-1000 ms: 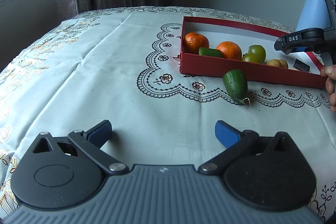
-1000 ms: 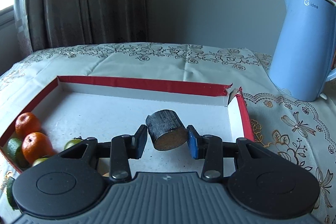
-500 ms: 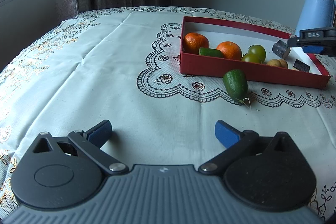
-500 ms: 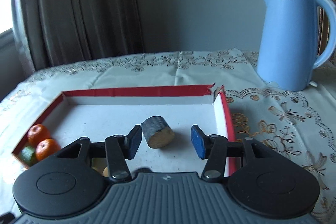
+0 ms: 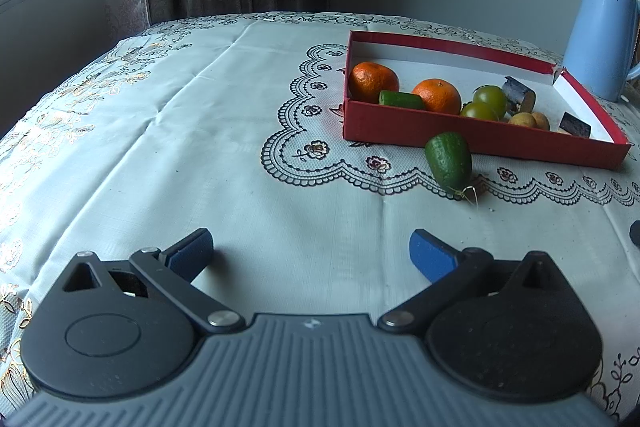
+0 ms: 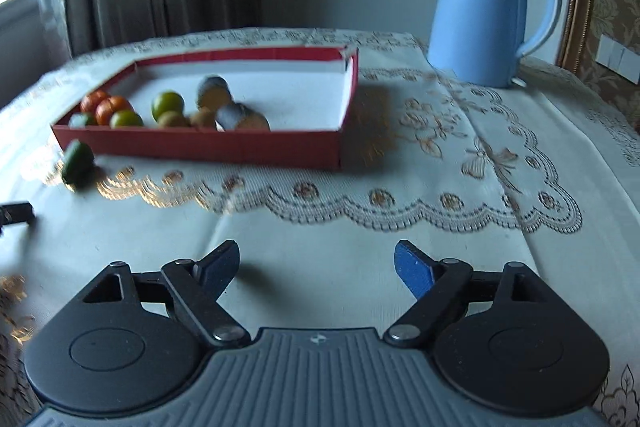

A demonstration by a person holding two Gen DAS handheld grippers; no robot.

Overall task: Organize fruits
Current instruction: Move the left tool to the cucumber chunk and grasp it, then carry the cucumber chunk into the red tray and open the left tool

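Note:
A red box (image 5: 480, 137) on the tablecloth holds two oranges (image 5: 374, 81), a cucumber piece (image 5: 401, 99), two green fruits (image 5: 490, 98), small tan fruits (image 5: 528, 119) and two dark stubby pieces (image 6: 214, 93). A thick green cucumber end (image 5: 448, 161) lies on the cloth just outside the box's near wall. My left gripper (image 5: 312, 251) rests low over the cloth in front of it, open and empty. My right gripper (image 6: 316, 267) hovers over bare cloth well short of the box (image 6: 200, 147), its jaws opening with nothing between them.
A blue electric kettle (image 6: 488, 11) stands behind the box's right corner. Curtains and a window are at the far left, and a chair back rises at the right. The left gripper's tip (image 6: 16, 213) shows at the right wrist view's left edge.
My right gripper let go of the dark stubby piece inside the box, drew back out over the cloth and spread its jaws wide. The left gripper stayed still.

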